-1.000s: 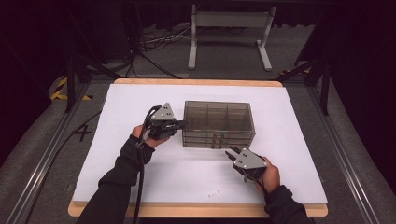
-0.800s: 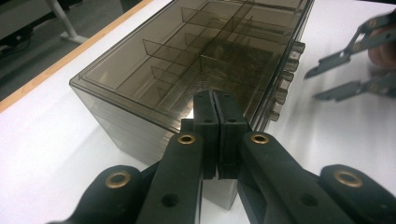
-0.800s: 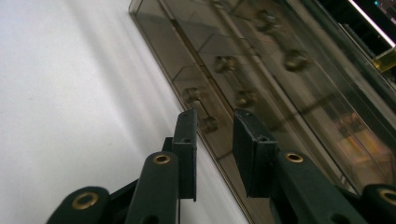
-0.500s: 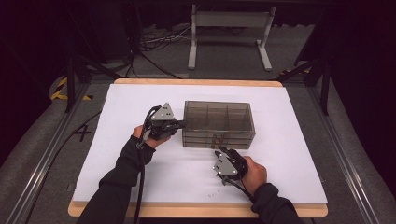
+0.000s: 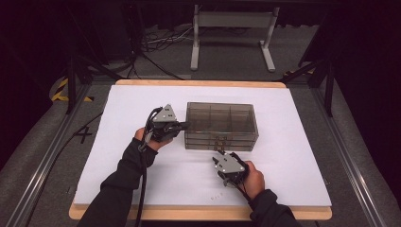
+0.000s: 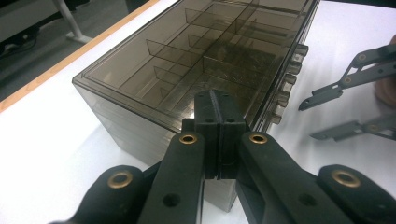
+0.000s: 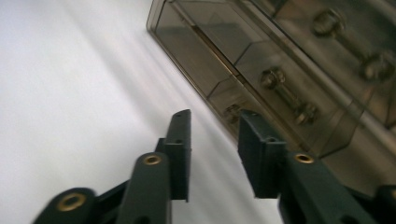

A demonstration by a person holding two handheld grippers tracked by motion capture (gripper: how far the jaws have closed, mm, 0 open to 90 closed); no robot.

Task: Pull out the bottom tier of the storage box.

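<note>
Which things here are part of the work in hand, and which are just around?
In the job:
drawer box, smoky clear plastic
drawer handles on its front
left gripper, jaws shut, at the box's left end
right gripper, jaws open, before the handles

Just around:
white table top
metal stand on the floor
floor cables

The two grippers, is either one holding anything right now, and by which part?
Nothing is held. The left gripper is shut, pressed on the drawer box at its end; the right gripper is open near a drawer handle.
</note>
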